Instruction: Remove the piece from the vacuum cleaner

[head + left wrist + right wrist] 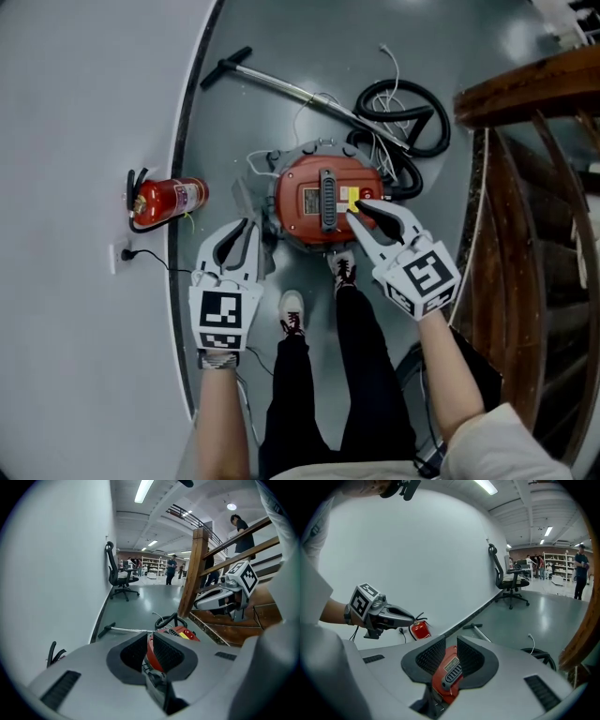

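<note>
A round red vacuum cleaner (305,192) stands on the grey floor, with a black handle (327,199) across its top. My right gripper (357,211) hovers over its right top, near a yellow label and red switch; its jaws stand a little apart with nothing between them. Through that gap the right gripper view shows the vacuum cleaner (447,670) below. My left gripper (248,226) hangs just left of the machine, jaws narrowly apart and empty. The left gripper view looks through its slit at the vacuum cleaner (182,633), with the right gripper (198,605) beyond.
A black hose (405,111) and metal wand (281,86) lie behind the machine. A red fire extinguisher (169,199) stands by the white wall at left. A wooden stair railing (525,187) rises at right. The person's shoes (292,314) are just below the vacuum.
</note>
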Action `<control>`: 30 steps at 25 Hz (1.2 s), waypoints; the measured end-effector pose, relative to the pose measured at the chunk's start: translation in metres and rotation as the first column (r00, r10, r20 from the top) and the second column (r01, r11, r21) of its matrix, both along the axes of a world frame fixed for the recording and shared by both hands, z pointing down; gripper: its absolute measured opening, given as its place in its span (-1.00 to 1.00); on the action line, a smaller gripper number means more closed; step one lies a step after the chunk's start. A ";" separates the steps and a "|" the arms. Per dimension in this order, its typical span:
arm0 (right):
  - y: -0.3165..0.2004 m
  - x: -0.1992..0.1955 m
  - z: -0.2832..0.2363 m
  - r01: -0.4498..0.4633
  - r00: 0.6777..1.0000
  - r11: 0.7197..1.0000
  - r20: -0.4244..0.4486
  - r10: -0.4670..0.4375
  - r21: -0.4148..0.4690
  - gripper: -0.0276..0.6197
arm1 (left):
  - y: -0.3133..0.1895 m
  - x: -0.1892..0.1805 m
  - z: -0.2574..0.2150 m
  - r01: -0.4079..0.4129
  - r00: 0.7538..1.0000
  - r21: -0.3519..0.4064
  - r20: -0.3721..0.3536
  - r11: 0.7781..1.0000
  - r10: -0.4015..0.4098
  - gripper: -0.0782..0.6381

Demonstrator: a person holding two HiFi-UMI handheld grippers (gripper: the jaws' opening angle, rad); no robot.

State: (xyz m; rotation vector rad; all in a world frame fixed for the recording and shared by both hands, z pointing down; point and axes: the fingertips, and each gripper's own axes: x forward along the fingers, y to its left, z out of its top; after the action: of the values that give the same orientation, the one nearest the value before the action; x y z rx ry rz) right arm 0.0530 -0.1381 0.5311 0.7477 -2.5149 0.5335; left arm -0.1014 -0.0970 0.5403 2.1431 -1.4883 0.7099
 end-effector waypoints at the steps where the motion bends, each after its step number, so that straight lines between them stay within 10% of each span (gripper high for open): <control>1: -0.001 0.000 0.006 -0.001 1.000 1.000 -0.002 0.001 -0.004 -0.59 | 0.000 0.002 0.007 -0.007 1.000 -0.006 0.001 1.000 0.007 -0.67; 30: 0.005 0.001 0.134 -0.084 0.995 0.949 0.034 0.099 -0.305 -0.38 | 0.021 -0.001 0.138 0.020 1.000 -0.232 0.009 0.973 -0.018 -0.52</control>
State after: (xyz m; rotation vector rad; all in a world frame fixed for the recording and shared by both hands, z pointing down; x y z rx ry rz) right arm 0.0544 -0.1333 0.6650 0.7418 -2.3713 0.9556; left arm -0.1027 -0.0760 0.6783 1.9497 -1.3544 0.8411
